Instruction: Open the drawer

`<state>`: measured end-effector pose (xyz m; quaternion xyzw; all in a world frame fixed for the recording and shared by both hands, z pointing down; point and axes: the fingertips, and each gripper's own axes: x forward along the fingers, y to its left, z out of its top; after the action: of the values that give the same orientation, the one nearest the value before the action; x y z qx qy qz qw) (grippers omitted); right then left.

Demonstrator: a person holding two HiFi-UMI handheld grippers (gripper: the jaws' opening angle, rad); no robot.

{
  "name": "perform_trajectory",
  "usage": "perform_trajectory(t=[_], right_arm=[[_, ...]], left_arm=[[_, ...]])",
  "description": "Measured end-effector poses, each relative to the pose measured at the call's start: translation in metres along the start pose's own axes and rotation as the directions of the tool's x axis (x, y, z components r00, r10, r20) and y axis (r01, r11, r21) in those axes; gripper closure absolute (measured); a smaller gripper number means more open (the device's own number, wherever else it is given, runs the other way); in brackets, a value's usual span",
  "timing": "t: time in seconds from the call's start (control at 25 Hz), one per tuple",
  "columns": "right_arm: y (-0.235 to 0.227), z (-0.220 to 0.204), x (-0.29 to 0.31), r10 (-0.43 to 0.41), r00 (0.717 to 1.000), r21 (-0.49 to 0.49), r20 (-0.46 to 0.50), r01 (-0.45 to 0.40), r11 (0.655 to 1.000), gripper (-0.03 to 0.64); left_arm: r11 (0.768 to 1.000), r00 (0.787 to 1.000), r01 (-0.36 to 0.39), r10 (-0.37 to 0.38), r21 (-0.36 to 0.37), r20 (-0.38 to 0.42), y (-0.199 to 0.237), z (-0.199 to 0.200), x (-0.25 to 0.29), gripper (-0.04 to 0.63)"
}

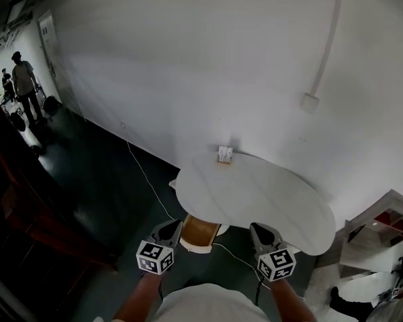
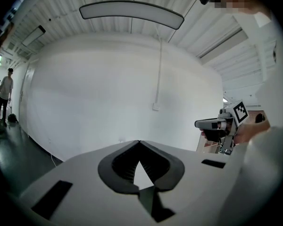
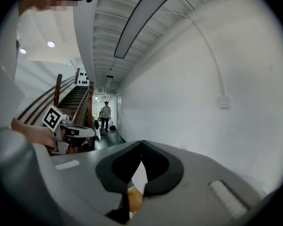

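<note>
A small white drawer box stands at the far edge of the round white table, close to the wall. Both grippers hover at the table's near side, well short of the box. My left gripper is shut, its tips meeting with nothing between them. My right gripper is also shut and empty, its tips touching. Each gripper view looks out roughly level at the white wall and shows the other gripper, the right gripper and the left gripper, held in a hand. Neither gripper view shows the drawer box.
A wooden chair is tucked under the table's near edge between the grippers. A white cable runs across the dark floor. A white shelf unit stands at the right. People stand far down the corridor at the left.
</note>
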<state>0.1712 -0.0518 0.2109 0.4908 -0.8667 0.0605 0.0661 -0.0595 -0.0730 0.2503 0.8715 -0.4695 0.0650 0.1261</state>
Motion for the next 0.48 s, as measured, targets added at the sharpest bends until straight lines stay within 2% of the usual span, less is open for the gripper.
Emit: perform_trajectory(t=[0.24,0.48], right_arm=[[-0.003,0.015,0.003,0.031,0.999,-0.023,0.04,-0.03,0.999,0.606],[0.001,0.013,0.005,0.058,0.998,-0.012,0.039,-0.058,0.998,0.606]], left_arm=[[1.0,1.0,-0.017,0.016,0.009,0.027,-0.007,0.011,0.0,0.589],[1.0,0.999,-0.02,0.02,0.014,0.032,-0.01,0.013,-0.001,0.589]])
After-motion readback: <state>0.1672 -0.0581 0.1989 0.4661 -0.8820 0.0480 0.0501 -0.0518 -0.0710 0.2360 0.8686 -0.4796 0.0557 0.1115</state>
